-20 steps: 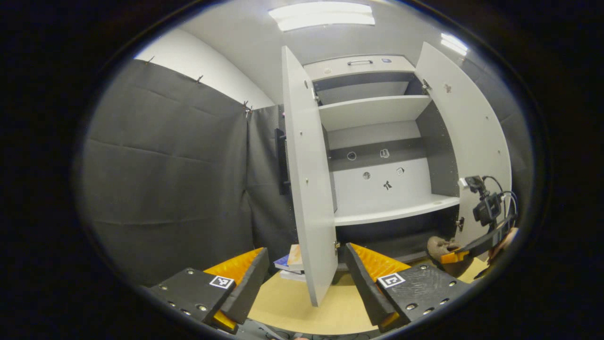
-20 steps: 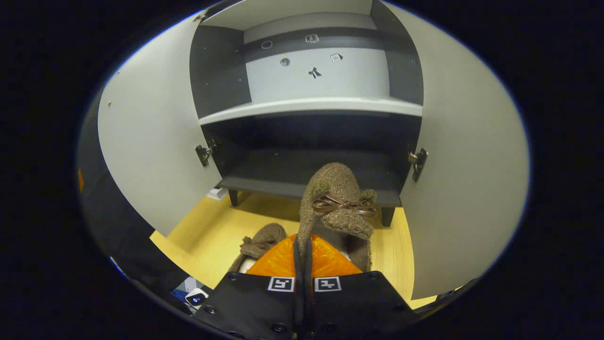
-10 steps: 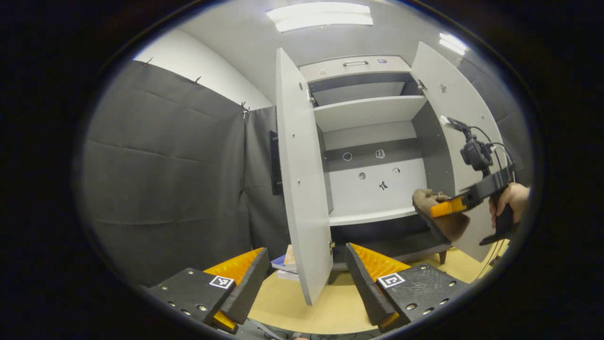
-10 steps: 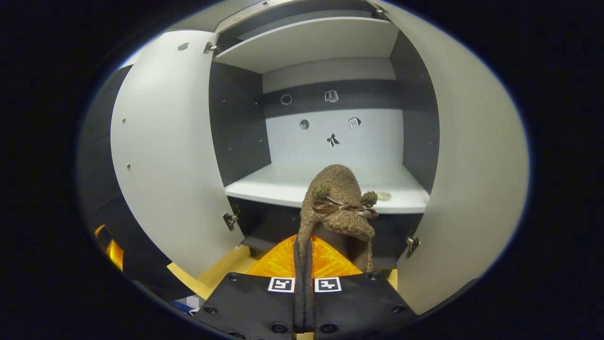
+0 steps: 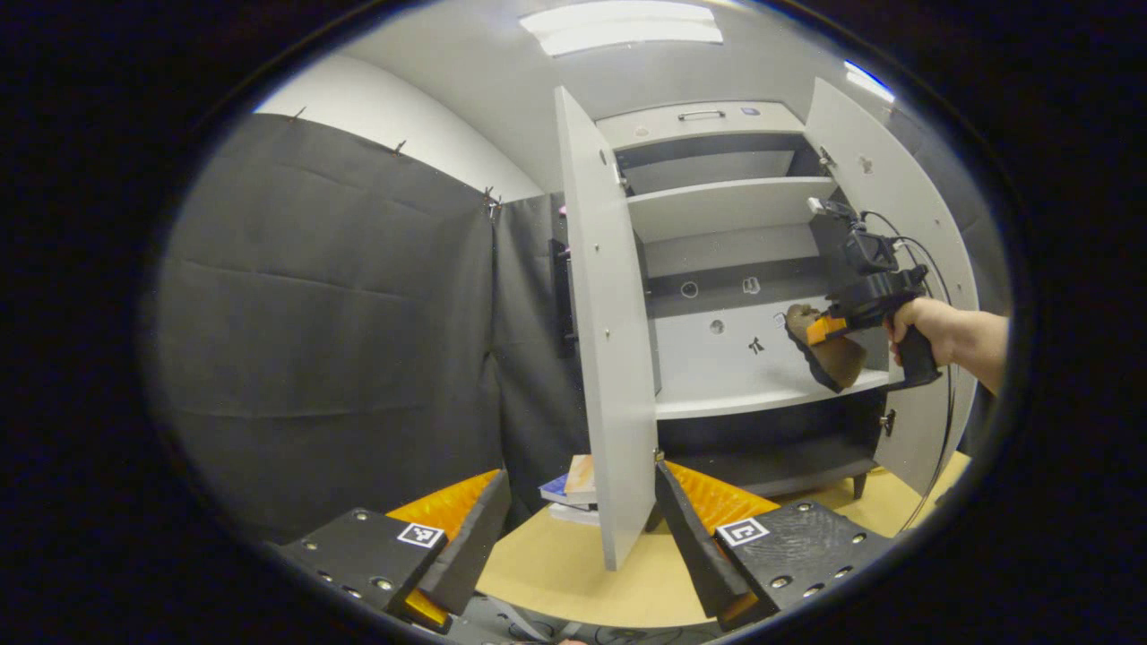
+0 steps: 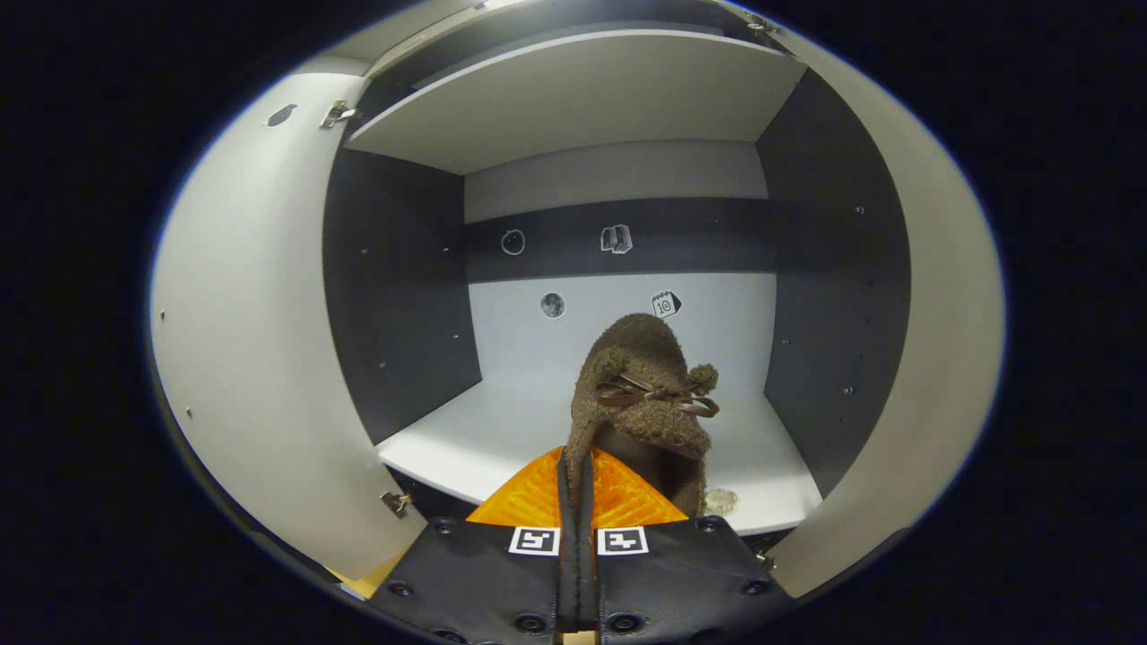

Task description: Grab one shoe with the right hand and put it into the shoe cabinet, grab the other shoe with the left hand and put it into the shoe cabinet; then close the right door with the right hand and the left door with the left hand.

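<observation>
The right hand-held gripper (image 6: 574,502) is clenched on a fuzzy brown slipper-style shoe with a thin brown bow (image 6: 641,394): its two fingers stand pressed almost together with the shoe's edge pinched between them, and the shoe's toe points forward. In the left gripper view the same right hand-held gripper (image 5: 820,330), gripped by a person's hand (image 5: 916,321), holds the shoe (image 5: 829,351) in the air just above the front edge of the white middle shelf (image 5: 762,391) of the grey-and-white shoe cabinet (image 5: 717,269), not touching it. Both cabinet doors stand open, the white left door (image 5: 609,358) edge-on and the white right door (image 5: 905,224) beside the hand. The left hand-held gripper (image 5: 578,506) is released, its fingers spread wide with nothing between them, hanging low over the pale yellow floor (image 5: 556,573) in front of the left door. A small stack of books (image 5: 572,491) lies on the floor behind that door.
</observation>
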Demonstrator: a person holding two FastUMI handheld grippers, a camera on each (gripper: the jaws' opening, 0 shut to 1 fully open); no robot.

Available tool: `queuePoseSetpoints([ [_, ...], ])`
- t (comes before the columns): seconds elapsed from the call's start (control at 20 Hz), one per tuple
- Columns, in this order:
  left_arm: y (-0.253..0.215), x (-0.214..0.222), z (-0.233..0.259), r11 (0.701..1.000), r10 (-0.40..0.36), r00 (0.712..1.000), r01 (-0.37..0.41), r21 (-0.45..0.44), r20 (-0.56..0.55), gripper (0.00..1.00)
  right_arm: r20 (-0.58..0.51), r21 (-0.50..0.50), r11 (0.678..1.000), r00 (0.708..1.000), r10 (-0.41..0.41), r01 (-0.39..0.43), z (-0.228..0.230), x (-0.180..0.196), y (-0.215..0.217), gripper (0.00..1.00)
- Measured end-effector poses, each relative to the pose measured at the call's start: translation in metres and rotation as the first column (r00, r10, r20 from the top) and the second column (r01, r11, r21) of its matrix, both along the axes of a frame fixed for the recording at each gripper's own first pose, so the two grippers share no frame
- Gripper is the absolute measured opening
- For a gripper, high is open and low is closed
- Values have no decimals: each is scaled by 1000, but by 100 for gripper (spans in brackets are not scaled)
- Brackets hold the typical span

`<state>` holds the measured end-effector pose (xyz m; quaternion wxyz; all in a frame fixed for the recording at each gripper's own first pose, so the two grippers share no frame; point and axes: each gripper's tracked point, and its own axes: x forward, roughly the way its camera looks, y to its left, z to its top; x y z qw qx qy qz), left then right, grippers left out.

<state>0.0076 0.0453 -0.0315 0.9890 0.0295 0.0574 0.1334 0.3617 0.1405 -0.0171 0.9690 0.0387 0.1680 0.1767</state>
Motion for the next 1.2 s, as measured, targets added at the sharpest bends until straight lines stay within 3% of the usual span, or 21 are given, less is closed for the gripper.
queuePoseSetpoints([
  [0.1, 6, -6, 7, 999, 31, 999, -31, 10, 16, 100, -20, -26, 998, 999, -50, 50, -4, 33, -9, 1],
  [0.15, 8, -9, 6, 999, 42, 999, -42, 9, 19, 94, -29, -42, 997, 997, -65, 64, -9, 46, -12, 1],
  [0.2, 8, -10, 4, 999, 48, 999, -48, 7, 11, 100, -37, -49, 996, 996, -75, 73, -12, 55, -14, 1],
  [0.35, 11, -14, 2, 998, 68, 998, -68, 7, -3, 100, -78, -90, 992, 993, -94, 87, -32, 81, -19, 2],
  [0.4, 11, -14, 1, 997, 70, 997, -70, 7, -7, 94, -73, -79, 993, 993, -94, 88, -33, 86, -19, 2],
  [0.45, 10, -15, 0, 998, 70, 998, -70, 8, -11, 100, -71, -84, 990, 991, -115, 109, -35, 92, -22, 2],
  [0.55, 6, -13, 2, 998, 65, 998, -65, 19, -8, 100, -30, -104, 984, 989, -146, 142, -31, 94, -35, 19],
  [0.75, -17, 1, -2, 1000, 7, 1000, -7, -10, -3, 94, 89, -71, 992, 991, -100, 107, -2, 72, -34, 96],
  [0.85, -32, 11, -6, 998, -41, 999, 41, -37, 2, 94, 147, -69, 993, 986, -81, 92, 12, 48, -35, 96],
  [0.9, -42, 17, -8, 996, -71, 997, 72, -55, 5, 100, 169, -67, 994, 983, -74, 86, 18, 34, -37, 96],
  [1.1, -78, 37, -20, 975, -183, 983, 183, -129, 14, 94, 227, -28, 997, 971, -69, 77, 30, -22, -46, 98],
  [1.2, -92, 45, -26, 962, -227, 974, 227, -155, 13, 100, 236, -12, 999, 971, -46, 50, 33, -50, -45, 98],
])
